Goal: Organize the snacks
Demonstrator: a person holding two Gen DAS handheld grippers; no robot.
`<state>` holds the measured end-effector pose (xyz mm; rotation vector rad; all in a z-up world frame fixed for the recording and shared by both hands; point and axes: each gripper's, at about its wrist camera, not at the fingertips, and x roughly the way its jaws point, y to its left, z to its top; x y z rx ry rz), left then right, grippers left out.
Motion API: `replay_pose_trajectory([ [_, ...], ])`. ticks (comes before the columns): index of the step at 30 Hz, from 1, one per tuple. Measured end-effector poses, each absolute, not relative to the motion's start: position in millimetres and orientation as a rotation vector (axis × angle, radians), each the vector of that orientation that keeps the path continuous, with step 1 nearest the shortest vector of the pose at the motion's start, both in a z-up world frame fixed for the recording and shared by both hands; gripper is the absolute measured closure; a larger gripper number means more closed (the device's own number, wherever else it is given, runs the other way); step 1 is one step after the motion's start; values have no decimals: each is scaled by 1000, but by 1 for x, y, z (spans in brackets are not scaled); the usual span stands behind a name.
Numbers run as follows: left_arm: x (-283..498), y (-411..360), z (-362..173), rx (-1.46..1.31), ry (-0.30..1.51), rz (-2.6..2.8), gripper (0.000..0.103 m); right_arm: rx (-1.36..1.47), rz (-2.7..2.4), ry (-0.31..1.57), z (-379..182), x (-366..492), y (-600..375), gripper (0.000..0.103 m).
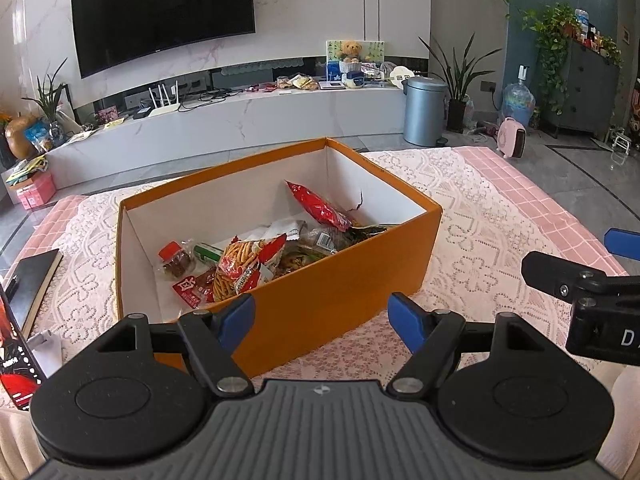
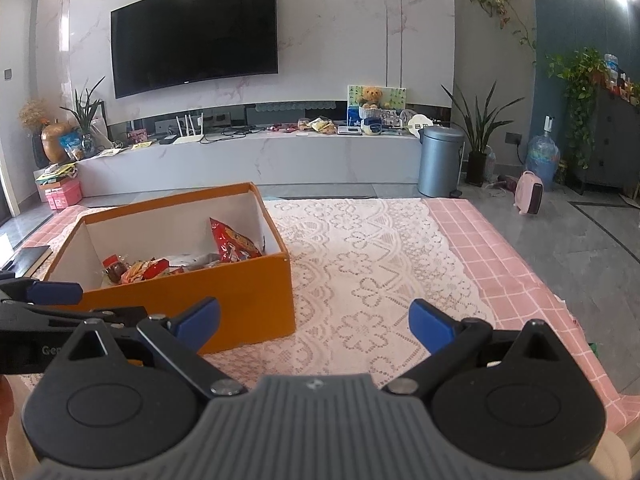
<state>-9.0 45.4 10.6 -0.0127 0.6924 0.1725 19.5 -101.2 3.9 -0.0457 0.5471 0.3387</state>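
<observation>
Snacks [image 1: 248, 264] sit boxed in the orange box [image 1: 340, 300]; both grippers, left [image 1: 322, 314] and right [image 2: 314, 320], jaws released and empty; sorting appears complete, pending withdrawal.

1 orange box [image 1: 340, 280] — 2 grippers, 1 notebook [image 1: 34, 280]

The orange box [image 1: 332, 304] you see has white inner walls, stands open-topped and is turned at an angle on the desk. Inside it the snacks lie heaped toward the near wall: a red packet [image 1: 320, 206] leans up against the far right side, a stick-snack bag [image 1: 244, 266] lies in front, and a small red-capped pack [image 1: 176, 258] rests at the left.
</observation>
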Motion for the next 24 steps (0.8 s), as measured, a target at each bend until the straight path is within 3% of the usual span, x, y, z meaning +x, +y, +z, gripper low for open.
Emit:
replay_pose_trajectory([
  [24,-9,44,18,-23,665,173,15,-42,334,541,5,18,-103,5],
])
